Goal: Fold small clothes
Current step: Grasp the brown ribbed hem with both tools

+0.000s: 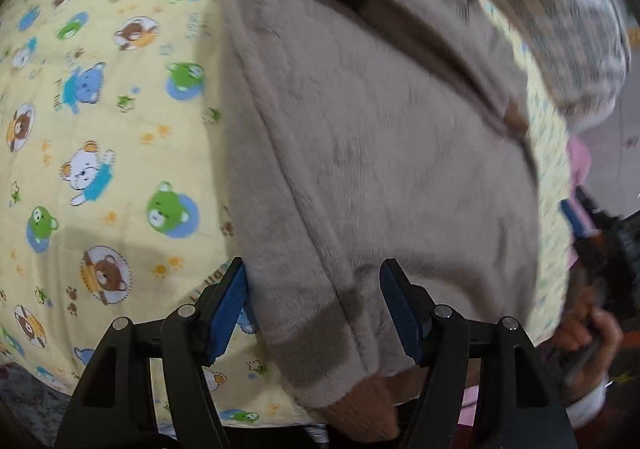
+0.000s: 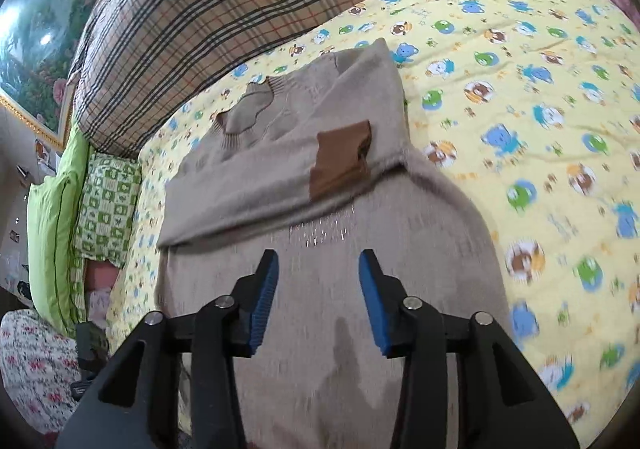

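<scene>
Where the left gripper [image 1: 314,307] reaches forward, jaws spread wide, straddling a sleeve of the beige sweater [image 1: 380,153] without pinching it. Blue pads [image 1: 228,313] clear of the fabric on either side, as far as the blur allows. Just below, the sleeve's ribbed tan cuff [image 1: 366,405], hanging off the near edge of the yellow bear-print sheet [image 1: 100,121]. Beyond the jaws, the sweater body spread flat on that sheet, running up and away. At the right edge of this view only, the person's right hand [image 1: 584,329] wrapped round a dark gripper handle; pink cloth [image 1: 580,165] just behind it.

Likewise released, the right gripper [image 2: 318,289], jaws apart, hovering over the sweater's [image 2: 328,329] lower body, grasping nothing; contact with the knit cannot be told. Ahead of the fingertips, a sleeve folded across the chest, its brown cuff [image 2: 340,159] lying on top. Farther on, the ribbed collar [image 2: 248,113] pointing away.

Seen from the right wrist alone: a plaid blanket [image 2: 240,1] past the collar, a green checked pillow [image 2: 106,209] and plain green pillow [image 2: 54,233] at left, a floral cloth [image 2: 36,365] lower left, a framed flower picture [image 2: 36,49] on the wall.
</scene>
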Tool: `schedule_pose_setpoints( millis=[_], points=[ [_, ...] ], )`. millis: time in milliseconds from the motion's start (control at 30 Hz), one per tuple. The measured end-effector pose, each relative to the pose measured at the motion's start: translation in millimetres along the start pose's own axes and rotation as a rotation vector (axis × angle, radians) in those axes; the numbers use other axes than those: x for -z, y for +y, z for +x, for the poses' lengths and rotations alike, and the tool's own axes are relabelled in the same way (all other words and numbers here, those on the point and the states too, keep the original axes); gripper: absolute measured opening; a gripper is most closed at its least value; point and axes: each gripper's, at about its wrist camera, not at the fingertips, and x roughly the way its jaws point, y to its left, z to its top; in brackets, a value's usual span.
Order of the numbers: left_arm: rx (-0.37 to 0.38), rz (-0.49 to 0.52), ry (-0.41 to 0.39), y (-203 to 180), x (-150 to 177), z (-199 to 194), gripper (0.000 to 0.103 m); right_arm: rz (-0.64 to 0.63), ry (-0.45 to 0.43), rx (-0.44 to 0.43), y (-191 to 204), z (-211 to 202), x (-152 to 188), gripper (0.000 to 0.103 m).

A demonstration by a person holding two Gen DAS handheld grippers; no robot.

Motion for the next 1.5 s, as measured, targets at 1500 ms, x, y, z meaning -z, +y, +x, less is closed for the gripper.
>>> schedule_pose_setpoints(
  millis=[1500],
  points=[
    [0.297,0.074,0.23,38.2,99.1,18.9,0.048,0.055,0.229,0.018,-93.9,-69.1,160.0,0.055]
  ],
)
